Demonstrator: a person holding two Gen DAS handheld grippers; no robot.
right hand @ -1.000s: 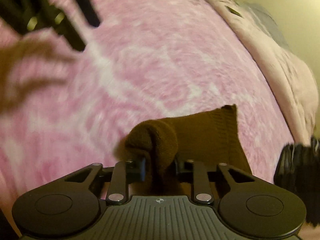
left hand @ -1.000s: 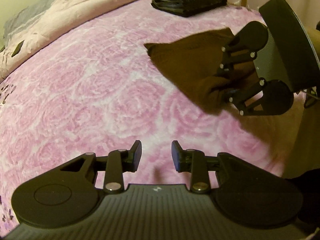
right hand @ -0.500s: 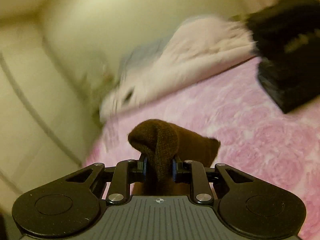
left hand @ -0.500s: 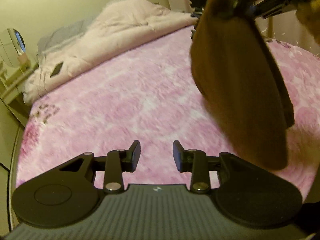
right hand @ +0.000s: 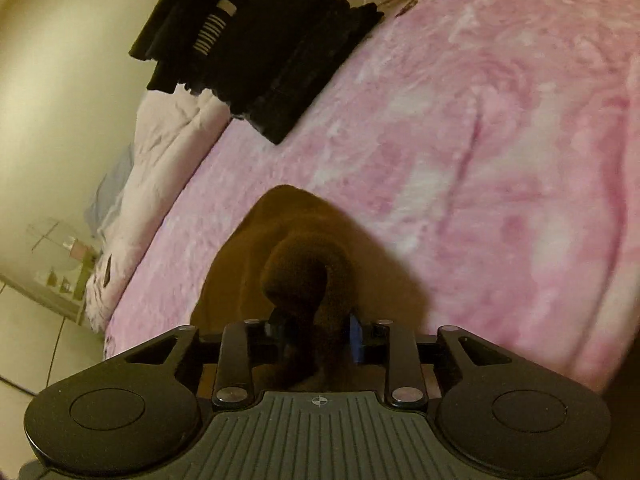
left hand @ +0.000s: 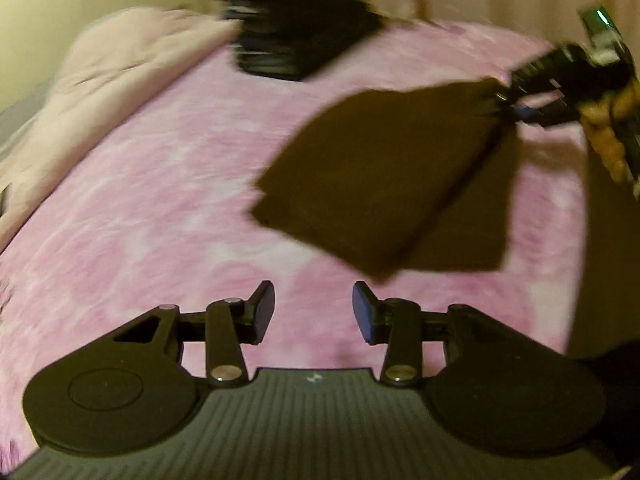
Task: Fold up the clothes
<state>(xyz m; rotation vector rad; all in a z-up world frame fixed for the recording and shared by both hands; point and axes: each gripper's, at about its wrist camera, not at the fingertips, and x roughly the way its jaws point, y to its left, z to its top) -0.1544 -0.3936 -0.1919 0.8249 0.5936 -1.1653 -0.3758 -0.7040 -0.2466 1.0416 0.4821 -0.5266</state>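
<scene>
Ahead of both my grippers spreads the pink rose-patterned fleece bed blanket (right hand: 500,128). Beyond them sits a stack of folded dark clothes (right hand: 256,44). The folded brown knit garment (left hand: 372,184) hangs from my right gripper (right hand: 314,332), bunched between its opening jaws. My left gripper (left hand: 313,312) is opening, nothing between its fingers.

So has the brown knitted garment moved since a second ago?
Yes. The brown knitted garment, then lying on the pink fleece blanket, now hangs above it from the right claw, nearer the black clothes stack.
</scene>
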